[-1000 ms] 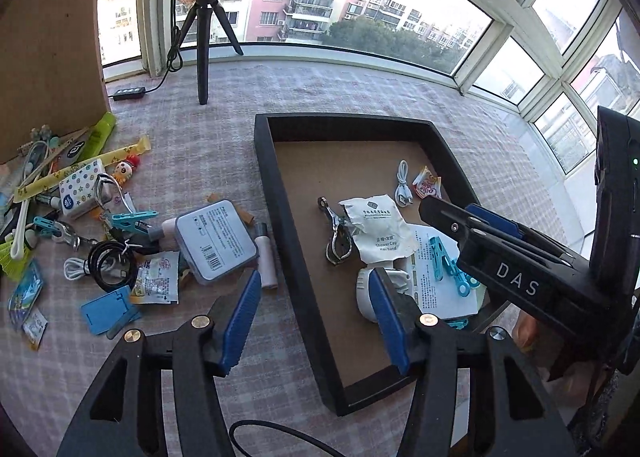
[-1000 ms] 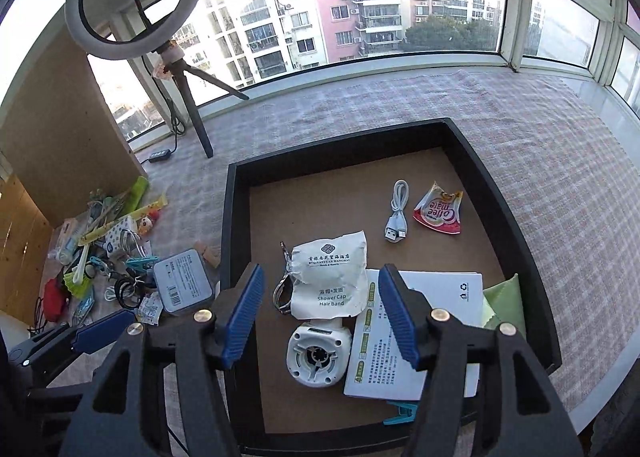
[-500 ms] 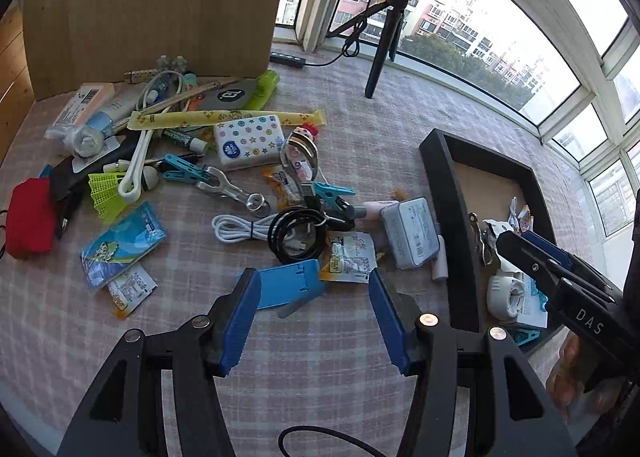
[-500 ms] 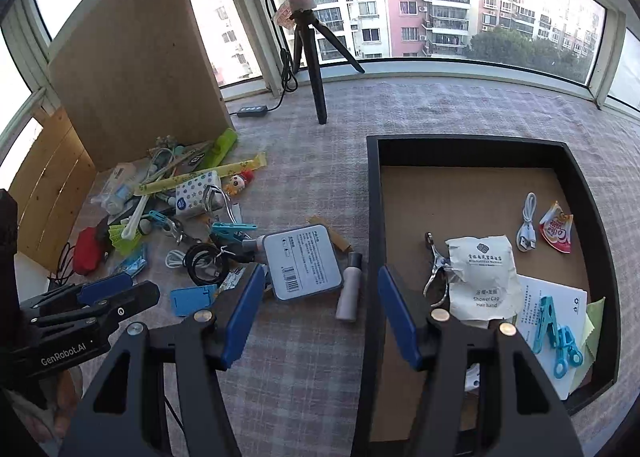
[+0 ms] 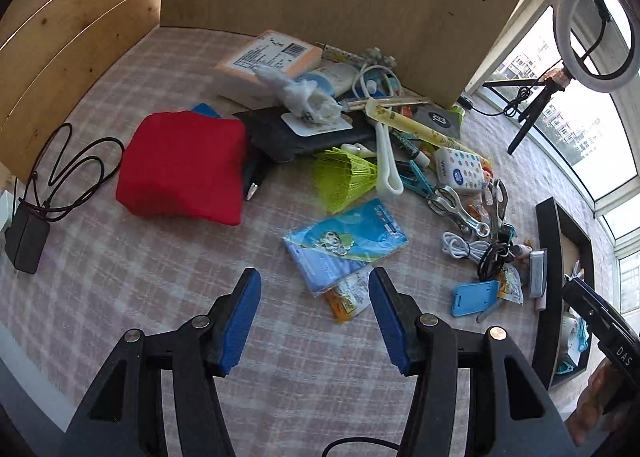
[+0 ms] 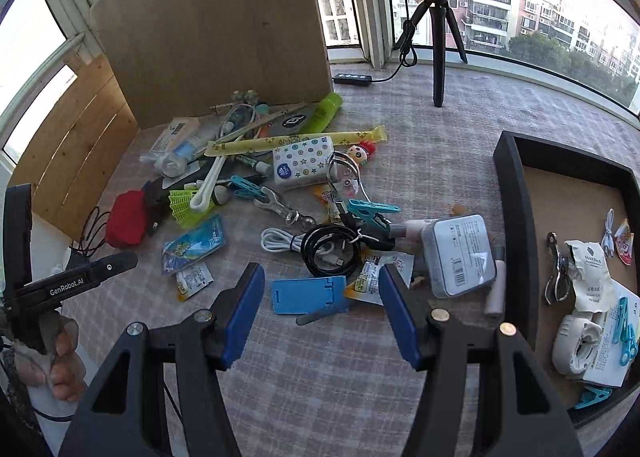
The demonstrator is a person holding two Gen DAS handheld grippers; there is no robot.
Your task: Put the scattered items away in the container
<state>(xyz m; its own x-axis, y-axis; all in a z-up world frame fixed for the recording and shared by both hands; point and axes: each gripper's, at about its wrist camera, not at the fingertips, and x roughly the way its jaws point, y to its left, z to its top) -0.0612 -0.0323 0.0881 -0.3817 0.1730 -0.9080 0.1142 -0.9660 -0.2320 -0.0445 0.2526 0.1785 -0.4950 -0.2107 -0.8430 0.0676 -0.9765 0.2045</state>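
The scattered items lie in a loose heap on the checked cloth of the desk (image 6: 460,125), in front of an upright brown board (image 6: 208,29). Among them are a red pouch (image 5: 184,165), a lime-green shuttlecock (image 5: 346,179), a blue flat packet (image 5: 346,243), a star-dotted white case (image 6: 302,163), a coiled black cable (image 6: 330,251), a light-blue phone stand (image 6: 308,295) and a grey tin (image 6: 460,255).

The container (image 6: 516,225) is a black-walled tray with a brown floor, standing to the right of the heap. It already holds a white pouch, a white round gadget, blue clips, a metal clamp and a paper sheet.

The left gripper (image 5: 314,317) has its blue-padded fingers spread with nothing between them, hovering above bare cloth just short of the blue packet. The right gripper (image 6: 320,311) also has its fingers spread and empty, above the phone stand.

The left wrist view alone shows the black power adapter (image 5: 26,237) with its looped cord and the whole ring light (image 5: 596,25). The right wrist view alone shows the tray's contents clearly, plus a hand (image 6: 48,357) gripping the left tool.
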